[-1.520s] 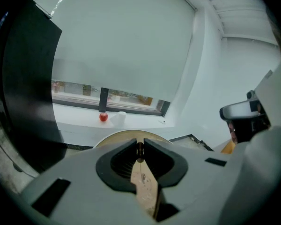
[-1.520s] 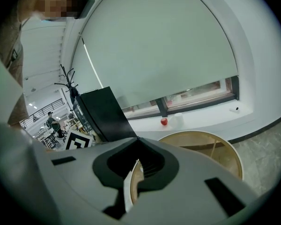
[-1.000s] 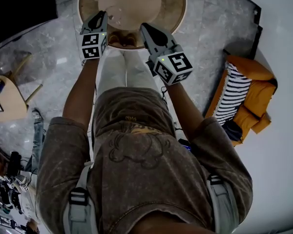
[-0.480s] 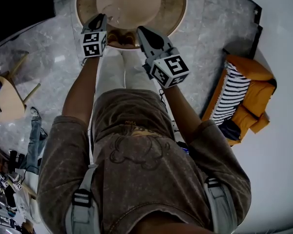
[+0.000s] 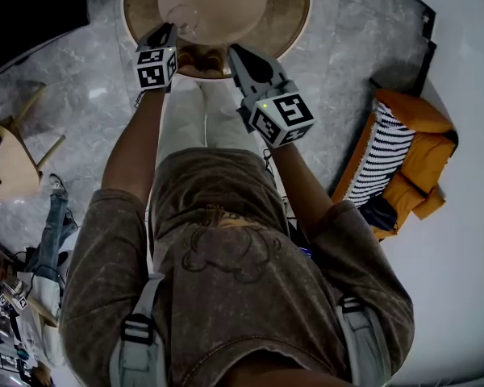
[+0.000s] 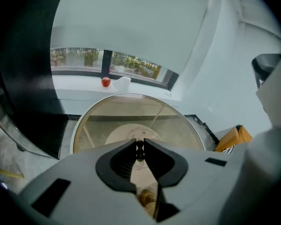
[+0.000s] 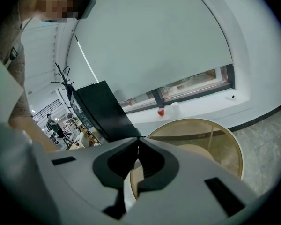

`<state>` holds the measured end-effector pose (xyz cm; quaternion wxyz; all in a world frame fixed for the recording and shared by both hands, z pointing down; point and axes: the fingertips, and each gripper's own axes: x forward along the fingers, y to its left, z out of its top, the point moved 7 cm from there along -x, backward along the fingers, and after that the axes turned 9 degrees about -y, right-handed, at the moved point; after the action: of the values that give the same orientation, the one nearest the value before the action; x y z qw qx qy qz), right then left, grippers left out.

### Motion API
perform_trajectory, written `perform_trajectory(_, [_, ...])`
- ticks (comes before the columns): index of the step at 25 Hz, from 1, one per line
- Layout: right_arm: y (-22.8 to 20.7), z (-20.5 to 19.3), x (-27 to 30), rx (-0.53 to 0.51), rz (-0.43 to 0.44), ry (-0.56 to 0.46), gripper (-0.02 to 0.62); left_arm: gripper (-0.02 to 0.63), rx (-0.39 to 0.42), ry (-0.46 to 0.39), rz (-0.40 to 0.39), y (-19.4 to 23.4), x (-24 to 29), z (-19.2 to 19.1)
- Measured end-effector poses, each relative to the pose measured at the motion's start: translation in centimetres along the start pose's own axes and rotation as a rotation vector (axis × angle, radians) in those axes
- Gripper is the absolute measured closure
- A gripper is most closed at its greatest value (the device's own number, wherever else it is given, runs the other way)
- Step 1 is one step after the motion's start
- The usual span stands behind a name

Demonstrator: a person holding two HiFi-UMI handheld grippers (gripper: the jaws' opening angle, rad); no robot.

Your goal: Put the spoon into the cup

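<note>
Head view, upper centre | left gripper [image 5: 167,29] dips lower over cup [image 5: 183,14], clenched on spoon [image 6: 139,147] | right gripper [image 5: 236,50] pinched empty | drop looks close

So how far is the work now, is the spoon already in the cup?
Done: the left gripper is shut on a thin dark handle, apparently the spoon. In hand: it hangs over the round glass table, beside what looks like a clear cup. Left: lowering the spoon in and releasing it; no view shows it inside yet. The right gripper is shut and empty.
</note>
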<state>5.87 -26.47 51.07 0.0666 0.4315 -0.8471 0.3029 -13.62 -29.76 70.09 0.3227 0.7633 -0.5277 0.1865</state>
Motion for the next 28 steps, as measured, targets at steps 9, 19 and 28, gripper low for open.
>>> perform_trajectory(9, [-0.3, -0.5, 0.0, 0.005, -0.001, 0.01, 0.575, 0.545, -0.013, 0.009, 0.018, 0.3, 0.5, -0.2])
perform_trajectory(19, [0.1, -1.5, -0.1, 0.013, -0.008, 0.023, 0.575, 0.545, -0.01, 0.025, 0.037, 0.8, 0.3, -1.2])
perform_trajectory(28, [0.1, -1.9, -0.2, 0.02, -0.014, 0.023, 0.575, 0.51, -0.025, 0.037, 0.043, 0.8, 0.4, -2.0])
